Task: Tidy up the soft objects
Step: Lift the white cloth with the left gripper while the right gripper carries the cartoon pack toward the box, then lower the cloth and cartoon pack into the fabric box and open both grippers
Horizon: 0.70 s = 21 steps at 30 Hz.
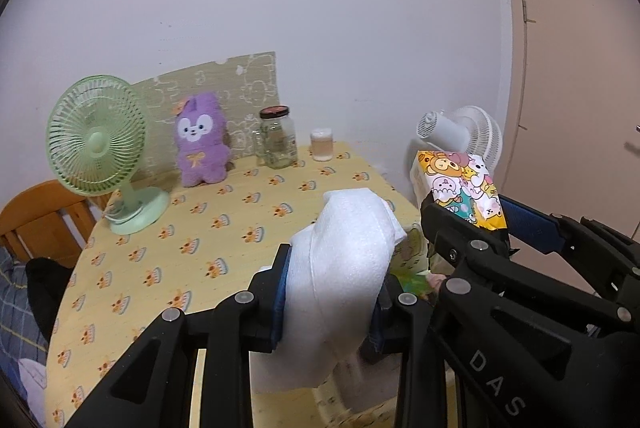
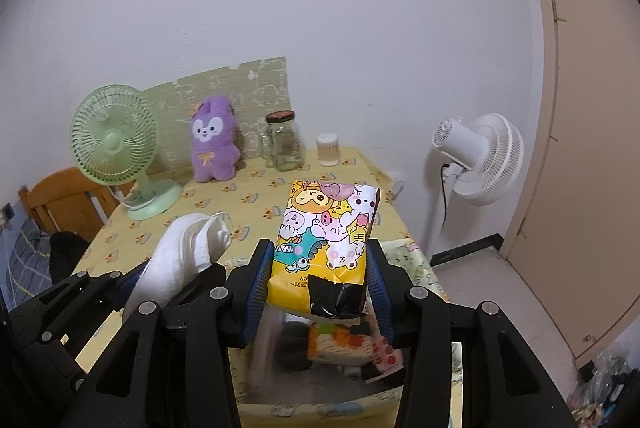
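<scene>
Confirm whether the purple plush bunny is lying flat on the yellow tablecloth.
No: the purple plush bunny stands upright against the green patterned board.

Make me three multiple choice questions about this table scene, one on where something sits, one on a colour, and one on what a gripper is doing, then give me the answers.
1. Where does the purple plush toy stand?
A. between the green fan and the glass jar
B. under the table
C. on the wooden chair

2. What colour is the fan on the floor beside the table?
A. green
B. white
C. black

3. What is the right gripper doing?
A. hanging open and empty
B. clamping the jar
C. clamping a cartoon-print packet

Answers:
1. A: it stands at the back of the table, with the green fan on one side and the glass jar on the other.
2. B: its head and stand are white.
3. C: the blue pads press both sides of the cartoon-print packet, held off the table.
</scene>
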Tool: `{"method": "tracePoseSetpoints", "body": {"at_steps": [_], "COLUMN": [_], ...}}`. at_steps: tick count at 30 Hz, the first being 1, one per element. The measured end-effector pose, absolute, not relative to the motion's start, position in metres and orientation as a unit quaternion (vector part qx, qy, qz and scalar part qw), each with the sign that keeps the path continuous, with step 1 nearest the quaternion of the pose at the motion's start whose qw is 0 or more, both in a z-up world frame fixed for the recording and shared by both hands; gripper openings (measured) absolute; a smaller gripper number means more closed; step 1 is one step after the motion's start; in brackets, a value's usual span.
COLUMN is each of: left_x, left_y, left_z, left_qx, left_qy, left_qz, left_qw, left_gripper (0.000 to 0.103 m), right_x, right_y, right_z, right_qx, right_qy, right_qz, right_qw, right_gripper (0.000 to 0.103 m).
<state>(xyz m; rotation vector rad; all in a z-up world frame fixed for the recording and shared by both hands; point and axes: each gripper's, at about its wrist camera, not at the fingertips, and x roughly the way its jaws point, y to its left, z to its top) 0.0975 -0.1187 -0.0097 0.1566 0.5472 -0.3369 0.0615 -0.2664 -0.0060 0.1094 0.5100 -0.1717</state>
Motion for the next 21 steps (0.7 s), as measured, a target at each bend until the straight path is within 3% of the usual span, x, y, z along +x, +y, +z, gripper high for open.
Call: {"method": "tracePoseSetpoints", "body": {"at_steps": [8,17,19,21], "left_x": [0.112,0.127,0.128,0.128], "left_y": [-0.141,-0.155,-0.154,-0.153], "left_z": [-0.023,-0.043,-0.046,-0.048], "left_qx": [0.086,0.094,0.089,0.082], "left_qy": [0.284,0.312,0.319,0.326], "left_qz": [-0.19,-0.193,-0.195,-0.195], "left_qw": [0.936,0.925,0.923,0.921], "left_gripper": [0.036,0.048,0.07,0.08], "right_x": [0.071,0.086,0.088,0.088], "right_y": [-0.289,-0.302,-0.303,-0.303], "right_z": [-0.019,-0.037,-0.04,-0.042], "right_qx": [0.06,0.059,0.061,0.064], "right_qy": [0.264,0.29,0.295,0.297], "right_qz": [-0.107,-0.122,-0.118,-0.113], "right_qw": [0.957,0.947,0.946,0.946], "right_gripper": [0.049,0.049,0.049,0.049]}}
